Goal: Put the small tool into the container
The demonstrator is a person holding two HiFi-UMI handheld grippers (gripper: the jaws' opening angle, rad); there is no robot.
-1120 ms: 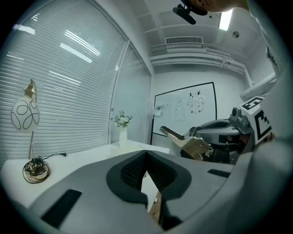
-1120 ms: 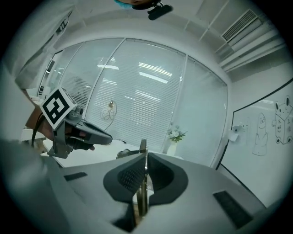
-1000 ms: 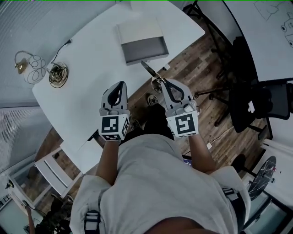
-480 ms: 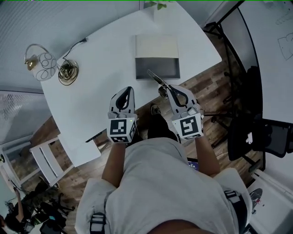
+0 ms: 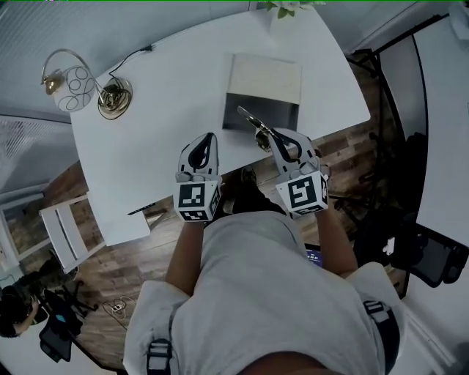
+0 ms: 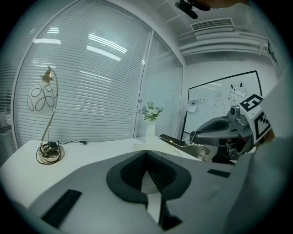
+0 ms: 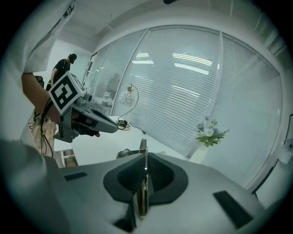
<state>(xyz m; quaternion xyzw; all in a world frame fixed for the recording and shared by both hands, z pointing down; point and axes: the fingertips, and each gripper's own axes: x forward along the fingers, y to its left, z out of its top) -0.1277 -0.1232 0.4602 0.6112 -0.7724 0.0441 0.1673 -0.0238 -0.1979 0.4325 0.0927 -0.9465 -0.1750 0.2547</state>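
The container point(image 5: 270, 75), an open box with a beige wall and a dark grey inside, stands on the white table point(image 5: 168, 102). My right gripper point(image 5: 275, 139) is shut on the small tool point(image 5: 253, 123), a slim metal piece whose tip reaches over the box's near edge. In the right gripper view the tool point(image 7: 143, 185) stands edge-on between the pads. In the left gripper view the right gripper point(image 6: 207, 135) holds the tool point(image 6: 181, 142) out level. My left gripper point(image 5: 208, 139) hovers beside it, shut and holding nothing, over the table's near edge.
A lamp point(image 5: 67, 89) with a round base and cable point(image 5: 114, 99) stands at the table's far left. A vase of flowers point(image 5: 287, 7) sits behind the box. An office chair point(image 5: 432, 256) is at the right, a white stool point(image 5: 64, 228) at the left. A person point(image 7: 62, 68) stands in the background.
Both grippers have moved forward over the table toward the box. The tool's tip, earlier short of the box's front edge, now overlaps it.
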